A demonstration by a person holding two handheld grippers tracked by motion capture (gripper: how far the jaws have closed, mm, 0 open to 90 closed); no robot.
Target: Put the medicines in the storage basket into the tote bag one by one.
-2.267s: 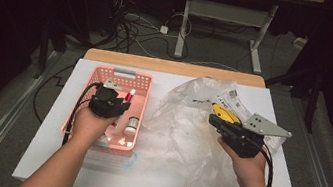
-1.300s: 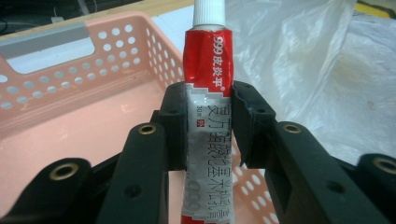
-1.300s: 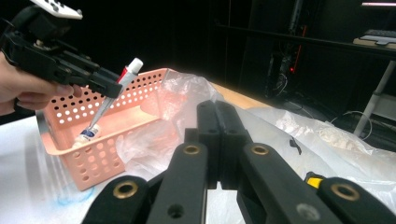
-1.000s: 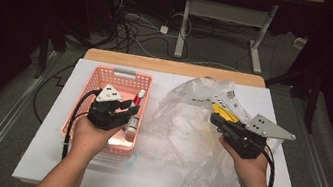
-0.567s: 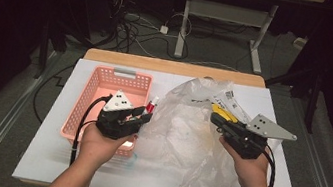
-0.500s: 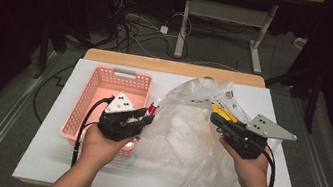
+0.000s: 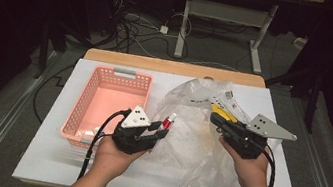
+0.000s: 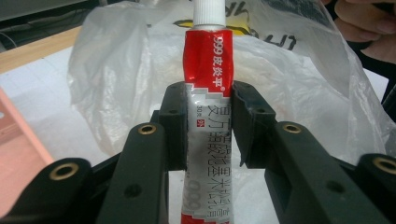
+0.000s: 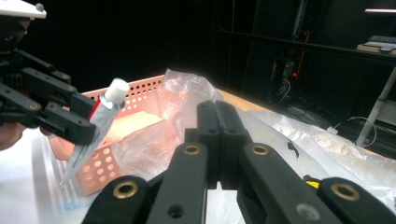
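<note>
In the high view we held the left gripper near the middle of the desk, just right of the pink basket, its jaws clamped on a red and white tube whose white cap pointed toward the clear plastic bag. The right gripper sat at the bag's right side with its jaws together, seemingly pinching the bag's edge.

In the left gripper view the tube stood between the two jaws, gripped across its flat middle, cap up. We judged it light and soft-walled: a hard squeeze would dent it or push paste toward the cap, so the hold belonged on the flattened body, not at the shoulder. Its printed skin looked smooth and could slip.

In the right gripper view our own jaws were pressed shut over the bag, which looked thin, limp and slippery, needing a pinch at its rim. The tube hung tilted to the left before the basket.
</note>
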